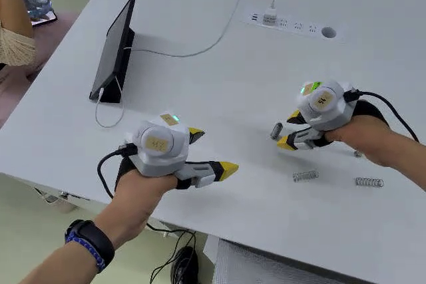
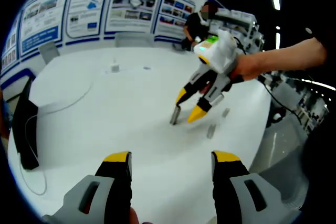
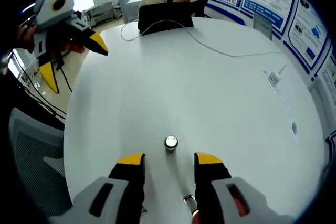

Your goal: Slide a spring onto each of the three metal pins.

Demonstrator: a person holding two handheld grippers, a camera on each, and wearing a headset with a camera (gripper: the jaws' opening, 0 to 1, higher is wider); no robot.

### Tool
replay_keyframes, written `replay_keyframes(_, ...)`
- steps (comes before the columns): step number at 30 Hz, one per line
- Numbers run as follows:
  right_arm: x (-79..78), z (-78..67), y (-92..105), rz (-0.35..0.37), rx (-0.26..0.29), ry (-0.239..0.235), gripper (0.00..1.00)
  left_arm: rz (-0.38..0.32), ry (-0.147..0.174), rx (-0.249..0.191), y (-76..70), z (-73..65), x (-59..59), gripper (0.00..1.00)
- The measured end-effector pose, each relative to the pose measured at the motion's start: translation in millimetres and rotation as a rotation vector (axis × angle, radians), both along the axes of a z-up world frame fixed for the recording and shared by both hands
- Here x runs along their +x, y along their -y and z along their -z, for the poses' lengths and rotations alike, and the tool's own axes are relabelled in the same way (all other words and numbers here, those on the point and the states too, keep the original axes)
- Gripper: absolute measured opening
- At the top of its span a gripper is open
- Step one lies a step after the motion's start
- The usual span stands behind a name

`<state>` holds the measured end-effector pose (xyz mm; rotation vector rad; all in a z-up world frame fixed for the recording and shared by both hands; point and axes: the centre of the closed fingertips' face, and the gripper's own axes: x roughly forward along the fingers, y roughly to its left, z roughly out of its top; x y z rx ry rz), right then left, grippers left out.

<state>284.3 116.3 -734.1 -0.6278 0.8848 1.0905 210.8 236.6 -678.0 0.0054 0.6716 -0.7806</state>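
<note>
The right tool [image 3: 170,159] is spread and holds nothing. In its own view the two yellow tips stand either side of an upright pin [image 3: 170,142], which sits just ahead of them on the bench [image 3: 157,77], centred on the gap but untouched.

The step in hand looks like closing on that pin to steady it. To do this well, the tool should probably ease forward until the pin lies between the pads, then close gently and squarely, since a one-sided nudge could tip the pin over. Whether a spring is already on the pin is too small to tell.

In the head view a spring [image 1: 305,175] and a second spring [image 1: 369,181] lie flat on the bench near the right tool, on the person's side of it, apart from each other and from the pin.

The left tool [image 2: 172,157] is also spread and empty, well apart from the pin. It seems free to fetch a spring.
</note>
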Motion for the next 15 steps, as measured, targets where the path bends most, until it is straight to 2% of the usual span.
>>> replay_keyframes(2,2.1,2.7,3.4,0.017,0.011,0.003,0.41,0.000,-0.001,-0.004,1.1,-0.3,-0.2,0.63)
replay_keyframes(15,-14.6,-21.8,6.6,0.135,0.109,0.045,0.47,0.014,0.002,-0.018,8.0,-4.6,-1.3,0.62)
